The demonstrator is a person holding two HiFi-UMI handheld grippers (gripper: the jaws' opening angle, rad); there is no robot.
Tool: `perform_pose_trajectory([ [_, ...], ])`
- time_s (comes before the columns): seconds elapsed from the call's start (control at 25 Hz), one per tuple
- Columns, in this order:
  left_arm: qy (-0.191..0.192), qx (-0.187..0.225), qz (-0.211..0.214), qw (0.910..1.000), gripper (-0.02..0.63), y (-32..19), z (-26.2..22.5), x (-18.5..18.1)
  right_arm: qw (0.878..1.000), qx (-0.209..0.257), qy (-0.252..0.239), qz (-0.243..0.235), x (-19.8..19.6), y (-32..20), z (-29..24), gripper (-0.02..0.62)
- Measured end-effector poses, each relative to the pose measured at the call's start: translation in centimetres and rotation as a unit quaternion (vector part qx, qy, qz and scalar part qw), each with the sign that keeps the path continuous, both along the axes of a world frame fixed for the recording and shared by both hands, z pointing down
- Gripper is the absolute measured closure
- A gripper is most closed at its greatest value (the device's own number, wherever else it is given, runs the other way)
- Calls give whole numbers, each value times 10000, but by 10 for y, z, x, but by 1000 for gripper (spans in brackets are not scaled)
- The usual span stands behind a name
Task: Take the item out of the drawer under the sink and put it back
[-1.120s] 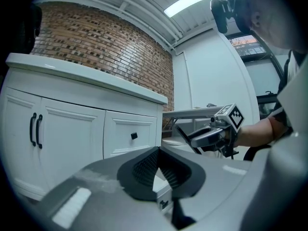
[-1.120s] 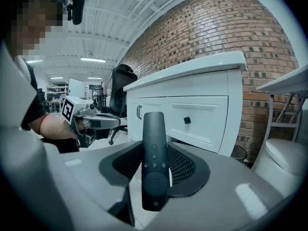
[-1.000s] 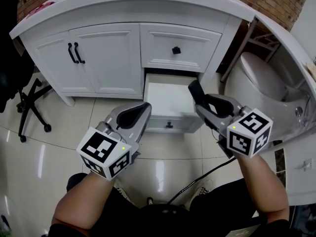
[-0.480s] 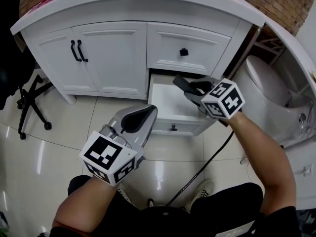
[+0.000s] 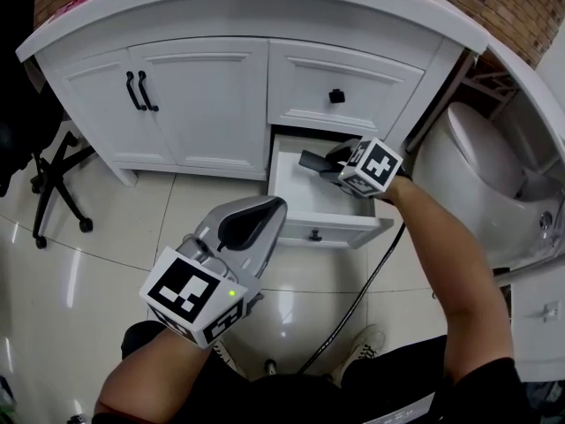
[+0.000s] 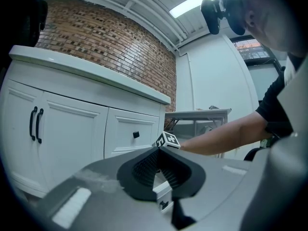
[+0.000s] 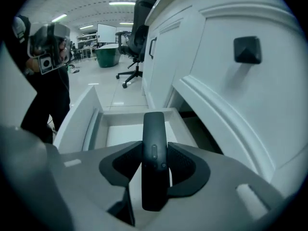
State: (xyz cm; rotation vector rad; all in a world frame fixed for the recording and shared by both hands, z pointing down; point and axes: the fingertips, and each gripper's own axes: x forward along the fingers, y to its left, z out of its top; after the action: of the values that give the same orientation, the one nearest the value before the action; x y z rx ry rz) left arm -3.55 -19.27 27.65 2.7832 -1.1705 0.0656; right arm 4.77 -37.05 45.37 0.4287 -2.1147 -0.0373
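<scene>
White vanity (image 5: 194, 95), drawer (image 5: 340, 230) open, right tool (image 5: 333, 162) clamped on black remote (image 7: 154, 129) above it, left tool (image 5: 269, 207) closed, empty

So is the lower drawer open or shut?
Open: the lower drawer sticks out from the cabinet, its white inside visible.

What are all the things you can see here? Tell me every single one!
remote: one, black, gripped over the open drawer
open drawer: one, white, pulled out, lowest on the right
upper drawer: one, white with a black knob, shut, above the open one
cabinet doors: two, white with black handles, left of the drawers
office chair: one, black, far left
toilet: one, white, right of the drawers
cable: one, black, trailing below the right tool
left tool: one, grey, shut, empty
right tool: one, grey, closed on the remote
</scene>
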Motion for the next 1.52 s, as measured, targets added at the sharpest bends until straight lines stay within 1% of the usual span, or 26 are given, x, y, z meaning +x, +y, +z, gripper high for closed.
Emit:
perform_pose_trajectory([
  [0.12,20,-23,-22,10000,600,-2,0,-1,9984,-124,440,-317,-9,1,27,426],
  [0.2,34,-37,-16,10000,600,-2,0,-1,9964,-187,719,-406,-12,1,42,426],
  [0.24,37,-45,-8,10000,600,-2,0,-1,9958,-212,777,-437,-15,1,46,426],
  [0.36,56,-90,8,9999,600,-3,1,-2,9950,-300,842,-439,-18,-4,58,426],
  [0.72,120,-143,18,9998,600,-3,1,-5,9938,-478,986,-194,-9,-13,81,425],
  [1.04,136,-215,46,9997,600,-3,4,-5,9957,-554,707,-221,-16,-14,82,423],
  [1.28,124,-166,-39,9998,600,-4,2,-10,9972,-436,603,-103,-15,-13,67,423],
  [1.36,95,-161,-37,9998,600,-3,3,-11,9975,-294,640,9,-10,-13,60,425],
  [1.44,63,-152,-32,9999,600,-3,3,-11,9981,-46,582,175,-6,-12,47,429],
  [1.48,49,-149,-32,9999,600,-3,4,-10,9983,129,519,250,-4,-12,39,447],
  [1.52,36,-147,-33,9999,600,-3,4,-10,9980,317,432,336,-1,-12,28,494],
])
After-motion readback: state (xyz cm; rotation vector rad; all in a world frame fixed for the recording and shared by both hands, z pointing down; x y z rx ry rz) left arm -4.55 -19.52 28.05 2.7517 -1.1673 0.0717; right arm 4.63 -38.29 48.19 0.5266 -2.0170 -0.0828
